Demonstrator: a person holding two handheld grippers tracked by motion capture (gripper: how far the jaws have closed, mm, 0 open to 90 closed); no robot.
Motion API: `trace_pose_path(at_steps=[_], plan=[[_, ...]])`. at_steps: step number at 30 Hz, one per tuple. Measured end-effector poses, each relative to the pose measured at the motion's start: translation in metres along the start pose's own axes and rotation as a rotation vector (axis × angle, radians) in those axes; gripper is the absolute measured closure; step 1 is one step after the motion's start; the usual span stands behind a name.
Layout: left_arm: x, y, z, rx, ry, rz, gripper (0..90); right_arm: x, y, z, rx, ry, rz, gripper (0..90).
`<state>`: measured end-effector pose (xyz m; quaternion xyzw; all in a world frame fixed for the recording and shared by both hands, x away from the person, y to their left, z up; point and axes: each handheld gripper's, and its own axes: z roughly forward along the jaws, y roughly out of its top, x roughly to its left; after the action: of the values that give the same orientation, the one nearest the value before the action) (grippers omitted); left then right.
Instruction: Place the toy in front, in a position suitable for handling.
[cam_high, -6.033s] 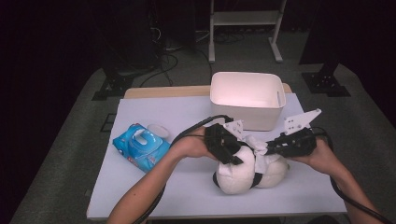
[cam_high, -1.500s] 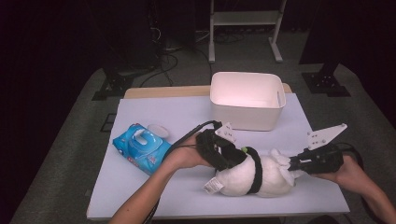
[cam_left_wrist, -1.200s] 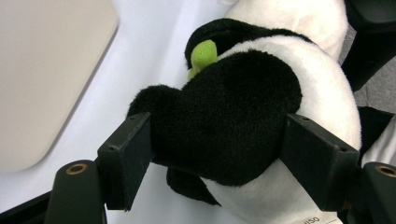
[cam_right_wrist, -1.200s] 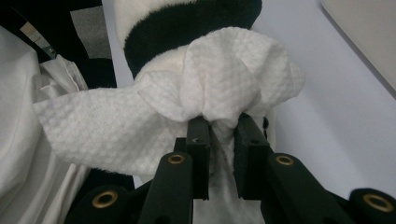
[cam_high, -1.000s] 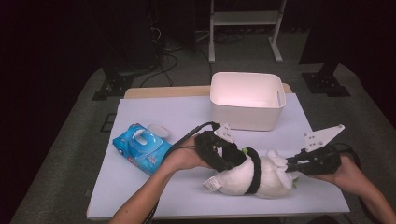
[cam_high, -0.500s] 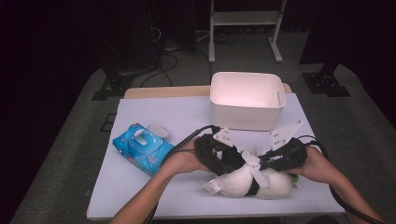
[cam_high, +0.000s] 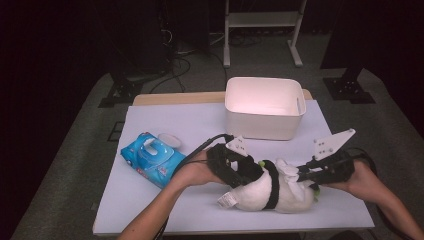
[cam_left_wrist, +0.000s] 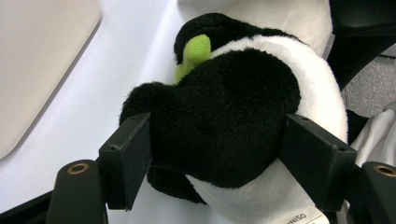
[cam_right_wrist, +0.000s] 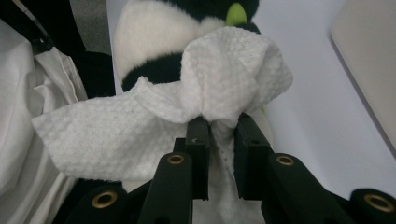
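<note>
Your left gripper clamps its jaws on the black-and-white plush panda, pads pressed into the black fur on either side, as the left gripper view shows. The panda lies on its side on the table, close to the near edge and toward the right corner. Your right gripper has its jaws nearly together, pinching a bunched white wipe against the panda's upper side; in the right gripper view the wipe fans out over the plush.

The white bin stands behind the panda, apart from it, with a strip of bare table between. The blue wipes pack lies to your left, just beyond your left hand. Open table lies along the near left edge.
</note>
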<state>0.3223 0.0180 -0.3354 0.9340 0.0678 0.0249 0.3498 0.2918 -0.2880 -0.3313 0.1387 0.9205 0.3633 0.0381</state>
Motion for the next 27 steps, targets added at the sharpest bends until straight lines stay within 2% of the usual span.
trace_pose_path(at_steps=[6, 8, 12, 21, 24, 27], plan=[[0.0, 0.001, 0.0, -0.001, 0.0, -0.005, 26.2, 0.001, -0.021, -0.01, -0.008, -0.015, 0.058, 77.3], [0.0, 0.002, 0.001, 0.004, 0.001, -0.002, 26.2, 0.001, -0.021, -0.011, -0.012, -0.018, 0.055, 77.2], [0.0, 0.004, 0.001, 0.007, 0.004, 0.002, 26.2, 0.001, -0.012, -0.006, -0.008, -0.015, 0.023, 77.2], [0.0, 0.006, 0.001, 0.003, 0.003, 0.008, 26.2, 0.0, 0.023, 0.021, 0.0, 0.037, -0.052, 77.1], [0.001, 0.006, 0.001, 0.009, 0.005, 0.009, 26.1, 0.004, 0.033, 0.035, 0.031, 0.052, -0.08, 76.8], [0.001, 0.004, 0.0, -0.006, 0.0, -0.003, 26.1, 0.005, 0.036, 0.036, 0.045, 0.045, -0.086, 77.0]])
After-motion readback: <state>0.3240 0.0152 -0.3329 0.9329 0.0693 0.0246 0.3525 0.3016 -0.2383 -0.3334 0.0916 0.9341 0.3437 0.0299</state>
